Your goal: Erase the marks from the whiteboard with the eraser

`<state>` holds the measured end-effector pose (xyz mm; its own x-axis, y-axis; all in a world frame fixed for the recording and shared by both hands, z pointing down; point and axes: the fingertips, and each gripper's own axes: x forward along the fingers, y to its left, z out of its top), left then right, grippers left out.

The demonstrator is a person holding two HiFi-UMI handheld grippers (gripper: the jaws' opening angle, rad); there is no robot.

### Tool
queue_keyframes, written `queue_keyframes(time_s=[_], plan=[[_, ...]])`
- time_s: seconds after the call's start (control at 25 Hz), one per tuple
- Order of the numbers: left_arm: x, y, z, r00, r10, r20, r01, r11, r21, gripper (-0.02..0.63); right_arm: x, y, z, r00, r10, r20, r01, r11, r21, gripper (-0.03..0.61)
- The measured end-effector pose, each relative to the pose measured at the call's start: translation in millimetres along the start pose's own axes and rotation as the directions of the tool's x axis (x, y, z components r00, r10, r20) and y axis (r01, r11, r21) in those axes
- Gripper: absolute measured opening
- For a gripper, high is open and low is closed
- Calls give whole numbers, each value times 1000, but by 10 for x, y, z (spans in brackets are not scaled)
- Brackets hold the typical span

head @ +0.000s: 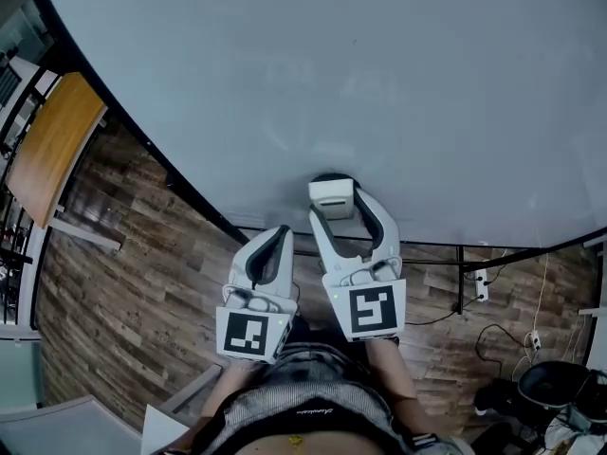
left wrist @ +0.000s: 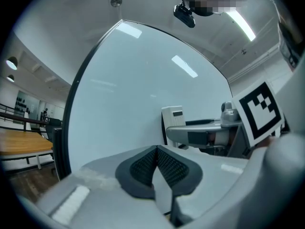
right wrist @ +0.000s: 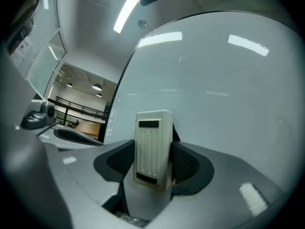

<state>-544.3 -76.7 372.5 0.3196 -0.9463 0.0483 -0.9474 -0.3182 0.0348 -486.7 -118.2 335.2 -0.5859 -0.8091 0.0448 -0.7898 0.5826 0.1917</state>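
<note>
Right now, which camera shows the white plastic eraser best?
The right gripper view: the white ribbed plastic eraser sits large in the middle, clamped between the right gripper's fingers. The head view shows it small, from above, by the pale glossy whiteboard. The left gripper view shows it sideways, farther off.

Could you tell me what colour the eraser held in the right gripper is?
The eraser is off-white with dark slots, seen best in the right gripper view.
</note>
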Motion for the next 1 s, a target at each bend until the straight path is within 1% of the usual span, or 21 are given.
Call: queue_keyframes(time_s=[0.2, 0.36, 0.44, 0.72, 1.0], plan=[[199, -355, 29, 999, -48, -9, 47, 999, -23, 3, -221, -345, -40, 1000, -21, 3, 21, 999, 27, 245], [406, -669, 28, 995, -95, -9, 95, 995, 11, 5, -386, -655, -95, 999, -42, 5, 41, 998, 41, 245], [476, -856, 42, 993, -113, -13, 114, 993, 16, 5, -499, -793, -116, 999, -51, 5, 50, 998, 44, 245], [761, -1353, 58, 991, -130, -16, 130, 991, -6, 5, -780, -1269, -248, 998, -62, 0, 61, 997, 54, 245], [1007, -1984, 57, 991, -133, -20, 133, 991, 4, 5, -1157, -1817, -357, 999, -51, 12, 51, 997, 58, 245]])
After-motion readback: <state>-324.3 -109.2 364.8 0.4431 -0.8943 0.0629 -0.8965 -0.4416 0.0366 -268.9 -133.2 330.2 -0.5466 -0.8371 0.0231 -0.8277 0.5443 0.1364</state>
